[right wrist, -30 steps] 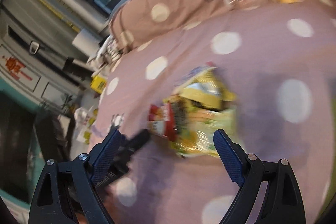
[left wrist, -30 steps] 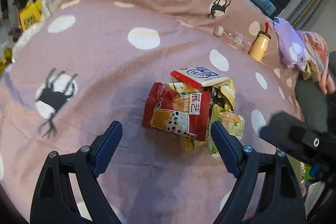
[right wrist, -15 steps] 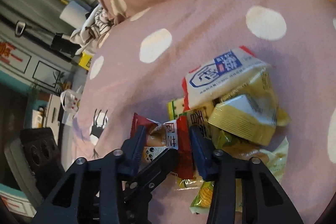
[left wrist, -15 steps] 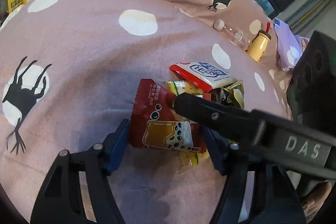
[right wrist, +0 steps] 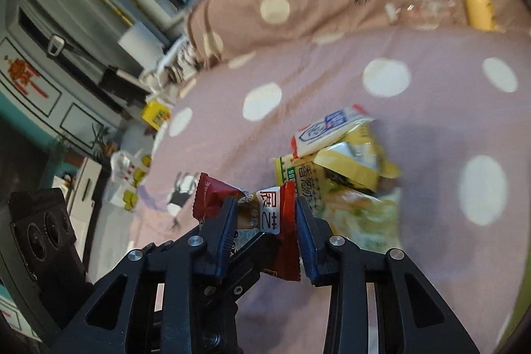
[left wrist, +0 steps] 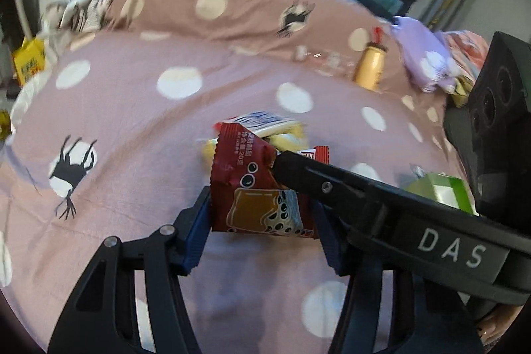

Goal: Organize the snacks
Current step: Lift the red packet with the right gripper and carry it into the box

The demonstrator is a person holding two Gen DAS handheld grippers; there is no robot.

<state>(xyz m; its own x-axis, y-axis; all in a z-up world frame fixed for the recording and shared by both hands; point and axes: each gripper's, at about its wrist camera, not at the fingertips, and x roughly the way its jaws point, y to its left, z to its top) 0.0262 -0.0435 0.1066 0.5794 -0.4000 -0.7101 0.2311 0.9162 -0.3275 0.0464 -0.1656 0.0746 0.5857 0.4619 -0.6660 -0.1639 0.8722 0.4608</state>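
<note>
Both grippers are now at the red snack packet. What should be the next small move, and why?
Probably lift the red packet slightly clear of the snack pile. The left gripper and right gripper are both closing with the packet between their pads, so it looks secured, and the pile lies close behind it on the bedspread.

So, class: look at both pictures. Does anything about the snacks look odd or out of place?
Yes. Both grippers, left and right, are closing on the same red packet, crumpling it. The other snacks lie jumbled on the bedspread.
</note>
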